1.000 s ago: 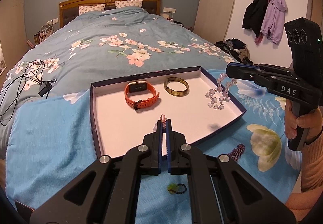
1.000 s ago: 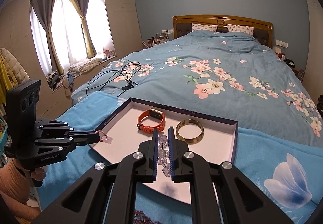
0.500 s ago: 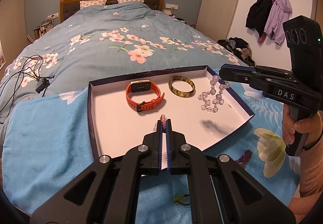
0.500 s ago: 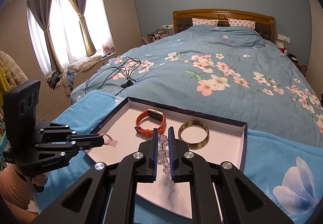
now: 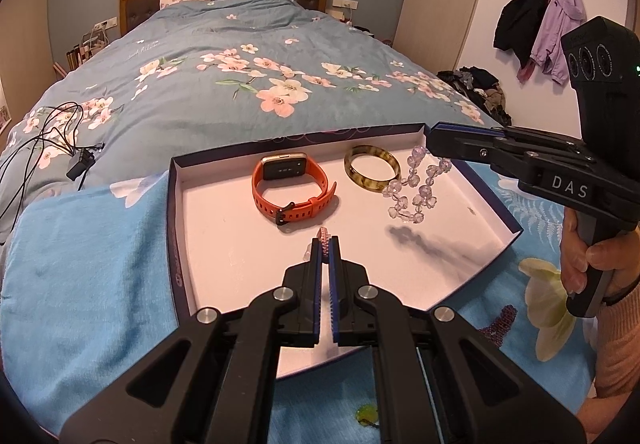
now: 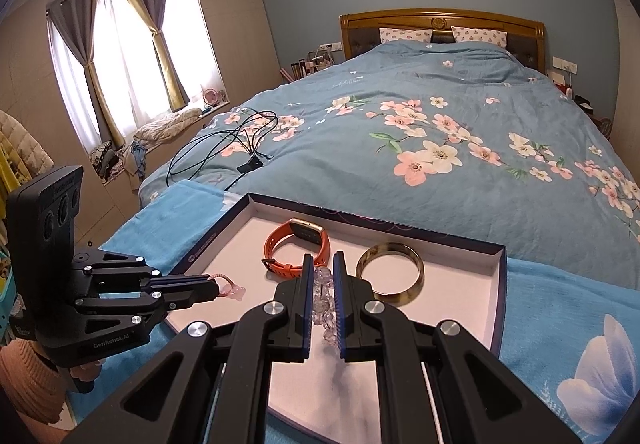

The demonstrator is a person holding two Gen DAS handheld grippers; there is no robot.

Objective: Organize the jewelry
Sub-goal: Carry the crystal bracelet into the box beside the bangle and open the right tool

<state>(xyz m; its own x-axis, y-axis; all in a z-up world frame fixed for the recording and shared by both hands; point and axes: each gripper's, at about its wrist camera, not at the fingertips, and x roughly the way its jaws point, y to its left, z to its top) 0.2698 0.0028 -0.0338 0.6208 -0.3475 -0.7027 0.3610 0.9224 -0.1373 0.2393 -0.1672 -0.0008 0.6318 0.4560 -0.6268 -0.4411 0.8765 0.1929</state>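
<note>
**A:** What are you holding right now?

**B:** My left gripper [image 5: 326,244] is clamped shut on a thin pink braided cord bracelet [image 5: 323,239]. In the right wrist view a small translucent pink charm [image 6: 234,291] dangles from the tip of that gripper. My right gripper [image 6: 322,264] is pinched on a string of clear faceted crystal beads [image 6: 323,298], which hangs in loops from its fingertips.

**A:** And where is all that relative to the tray?

**B:** Both grippers hang over the shallow white cardboard tray with dark navy walls [image 5: 173,228], which lies on a bright blue fleece blanket [image 5: 84,276] at the foot of the bed. In the left wrist view the beads [image 5: 416,187] dangle at about two o'clock from my left fingertips, above the tray's right part. I can't tell whether their lowest loop touches the floor.

**A:** What already lies inside?

**B:** An orange rubber-strapped smartwatch with a gold case [image 5: 292,185] sits toward twelve o'clock, flat on the tray floor. Just beside it, at about one o'clock, lies a mottled amber-and-brown bangle [image 5: 372,171]. The two are near each other but apart.

**A:** Anything outside the tray?

**B:** A dark purple beaded piece [image 5: 500,320] rests on the blanket at four o'clock, just off the tray's near corner. A small green-and-yellow item [image 5: 366,414] lies on the blanket below my left gripper, too blurred to identify. My right hand [image 5: 584,264] grips the handle.
</note>
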